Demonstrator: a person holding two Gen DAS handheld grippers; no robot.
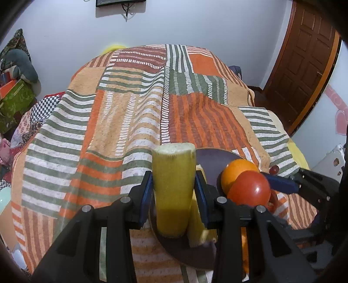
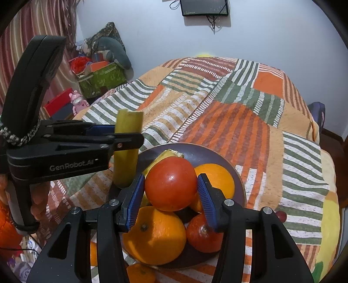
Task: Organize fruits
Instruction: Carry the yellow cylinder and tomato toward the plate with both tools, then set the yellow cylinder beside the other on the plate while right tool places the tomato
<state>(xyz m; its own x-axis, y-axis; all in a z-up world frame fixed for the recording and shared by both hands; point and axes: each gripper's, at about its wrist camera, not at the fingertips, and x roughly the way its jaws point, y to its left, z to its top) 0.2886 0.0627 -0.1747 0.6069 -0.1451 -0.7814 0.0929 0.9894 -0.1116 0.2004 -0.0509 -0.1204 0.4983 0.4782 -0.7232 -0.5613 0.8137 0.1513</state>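
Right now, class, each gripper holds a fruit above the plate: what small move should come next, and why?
Probably lower the right gripper and set the round red tomato down in the dark round plate; it already hangs directly above the fruit piled there.

We read only one marking: "GenRobot.AI" in pale letters on the black body of the left claw [image 2: 128, 139].

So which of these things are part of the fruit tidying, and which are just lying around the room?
Part of the job: banana piece in the left gripper; red tomato in the right gripper; oranges; dark plate.

Just lying about: green box; pink toy; wall screen.
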